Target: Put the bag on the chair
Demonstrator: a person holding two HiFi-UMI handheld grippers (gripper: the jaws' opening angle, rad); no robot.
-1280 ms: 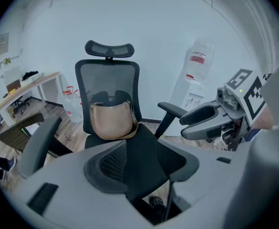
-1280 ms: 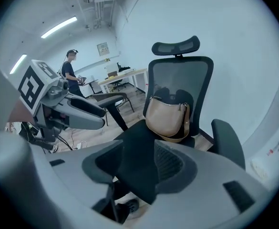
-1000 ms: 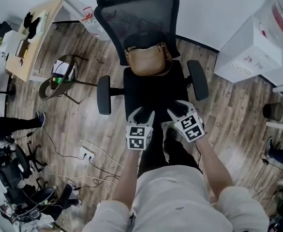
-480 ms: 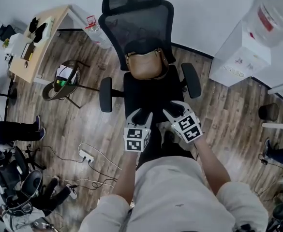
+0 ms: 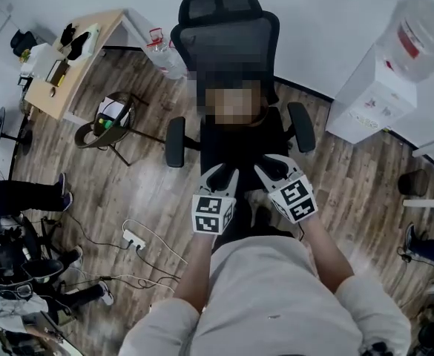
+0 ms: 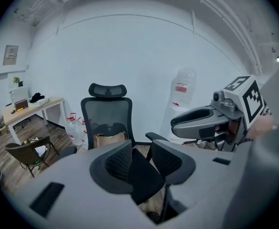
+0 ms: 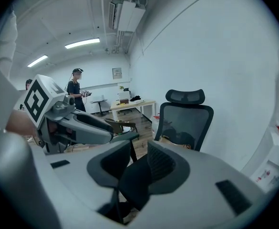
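A brown bag [image 6: 109, 140] stands upright on the seat of the black mesh office chair [image 5: 231, 39], against its backrest; the right gripper view shows the bag [image 7: 175, 142] there too. In the head view a blurred patch covers it. My left gripper [image 5: 220, 176] and right gripper [image 5: 270, 170] hover side by side over the seat's front edge [image 5: 242, 150], well short of the bag. Both are empty and their jaws are closing, with only air between them. Each gripper view shows the other gripper beside it.
A wooden desk [image 5: 76, 58] and a small brown chair [image 5: 105, 121] stand to the left. A water dispenser [image 5: 395, 73] is at the right wall and water bottles [image 5: 165, 50] are behind the chair. A power strip with cables [image 5: 133, 238] lies on the floor. Someone's legs [image 5: 16, 195] show at far left.
The head view has shifted, so the chair and bag sit a little further right. Both grippers stay in front of the seat, hardly moved. The bag has not moved.
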